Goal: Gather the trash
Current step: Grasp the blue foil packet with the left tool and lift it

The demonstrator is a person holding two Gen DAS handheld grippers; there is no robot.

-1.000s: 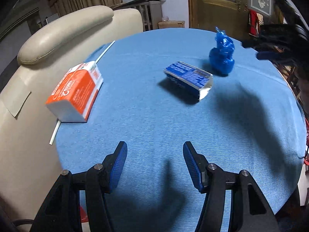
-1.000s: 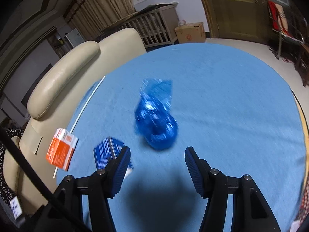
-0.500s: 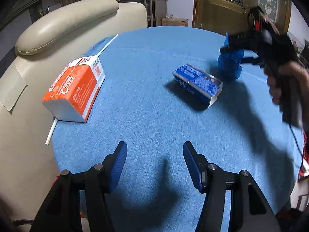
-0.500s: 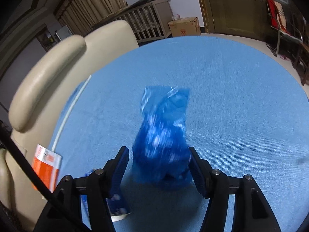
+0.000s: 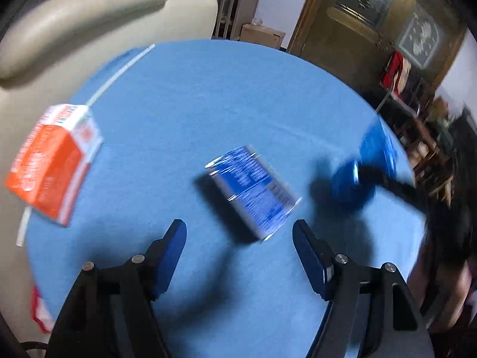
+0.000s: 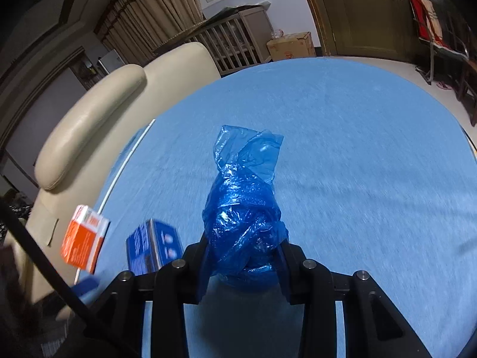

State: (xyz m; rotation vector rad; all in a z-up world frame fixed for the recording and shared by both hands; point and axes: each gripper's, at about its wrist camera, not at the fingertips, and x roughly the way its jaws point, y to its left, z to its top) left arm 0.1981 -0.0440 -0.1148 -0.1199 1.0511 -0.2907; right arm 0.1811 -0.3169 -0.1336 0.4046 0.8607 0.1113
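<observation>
My left gripper hovers over the blue tablecloth with its jaws opening. A blue printed carton lies on its side just ahead of the tips, its near corner between them and untouched. An orange and white carton lies at the left beside a white straw. My right gripper is shut on a knotted blue plastic bag, which stands up between its fingers. In the left wrist view that bag shows blurred at the right. The right wrist view has the blue carton and orange carton at lower left.
The round table is covered in blue cloth. A beige padded chair presses against its left edge. A red and white scrap lies at the near left rim. A wooden door, a crib and a cardboard box stand beyond.
My left gripper has swung closer to the blue carton and its jaws have widened. My right gripper came down around the blue bag and closed on it.
</observation>
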